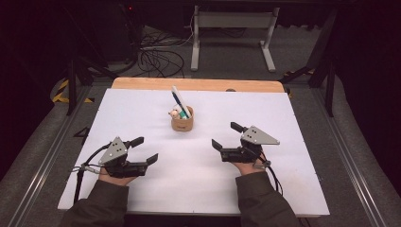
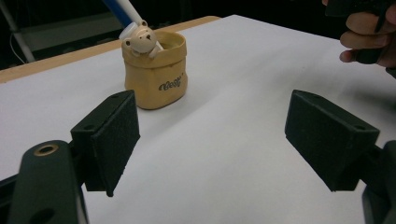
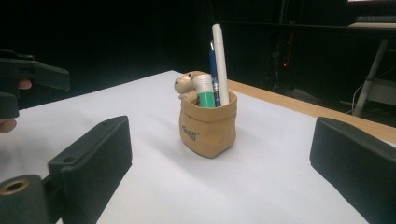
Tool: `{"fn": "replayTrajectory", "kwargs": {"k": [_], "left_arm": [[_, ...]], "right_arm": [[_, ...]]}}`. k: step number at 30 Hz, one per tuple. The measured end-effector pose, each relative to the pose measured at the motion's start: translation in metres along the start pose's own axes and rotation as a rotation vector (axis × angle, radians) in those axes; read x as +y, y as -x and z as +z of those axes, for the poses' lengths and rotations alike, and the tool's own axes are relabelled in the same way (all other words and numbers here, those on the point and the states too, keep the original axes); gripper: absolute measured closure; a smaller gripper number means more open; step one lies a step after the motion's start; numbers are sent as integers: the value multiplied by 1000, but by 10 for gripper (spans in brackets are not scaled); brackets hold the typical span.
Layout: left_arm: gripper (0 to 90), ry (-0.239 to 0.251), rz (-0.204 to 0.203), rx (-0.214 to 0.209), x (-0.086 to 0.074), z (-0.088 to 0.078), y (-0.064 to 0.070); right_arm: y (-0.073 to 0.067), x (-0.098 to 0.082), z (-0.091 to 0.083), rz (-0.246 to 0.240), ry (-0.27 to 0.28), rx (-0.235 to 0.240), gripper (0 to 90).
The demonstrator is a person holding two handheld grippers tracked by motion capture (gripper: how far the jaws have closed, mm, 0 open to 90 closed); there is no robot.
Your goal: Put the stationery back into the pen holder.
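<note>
1. Centrally, toward the far half of the white table [image 1: 198, 165], stands a tan pouch-shaped pen holder [image 1: 182, 124], upright, with a small bear figure [image 1: 176, 113] peeking over its rim.
2. Inside the holder stand a white pen [image 3: 219, 65], a blue pen [image 3: 213, 70] and a green tube with a white cap [image 3: 203, 91]; the pens lean slightly and rise well above the rim.
3. Left tool [image 1: 147, 150]: held low over the near left part of the table, its jaws spread wide apart with nothing between them. In the left gripper view the holder sits beyond the tips, off toward the left jaw, well apart from both pads.
4. Right tool [image 1: 226, 136]: held over the near right part of the table, jaws also standing wide apart and empty. In the right gripper view the holder stands ahead, roughly between the two jaws but farther out than their tips, touching neither.
5. Seen from the high view, the holder lies between the two tools and farther from the person than either; both tools point toward it.
6. Each tool rests in a hand with a dark sleeve [image 1: 101, 203] behind it.
</note>
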State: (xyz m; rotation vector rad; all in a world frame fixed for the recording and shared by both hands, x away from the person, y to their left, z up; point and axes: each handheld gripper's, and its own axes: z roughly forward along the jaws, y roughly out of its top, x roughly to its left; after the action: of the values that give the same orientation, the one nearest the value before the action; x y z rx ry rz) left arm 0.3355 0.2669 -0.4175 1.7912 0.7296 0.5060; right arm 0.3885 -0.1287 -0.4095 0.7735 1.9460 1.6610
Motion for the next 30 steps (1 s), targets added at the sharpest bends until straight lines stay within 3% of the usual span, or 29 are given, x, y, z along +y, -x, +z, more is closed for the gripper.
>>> {"fn": "replayTrajectory", "kwargs": {"k": [30], "left_arm": [[186,3,3,7,0,-3,-1]], "right_arm": [[0,-5,-17,-9,-3,-15,62]]}}
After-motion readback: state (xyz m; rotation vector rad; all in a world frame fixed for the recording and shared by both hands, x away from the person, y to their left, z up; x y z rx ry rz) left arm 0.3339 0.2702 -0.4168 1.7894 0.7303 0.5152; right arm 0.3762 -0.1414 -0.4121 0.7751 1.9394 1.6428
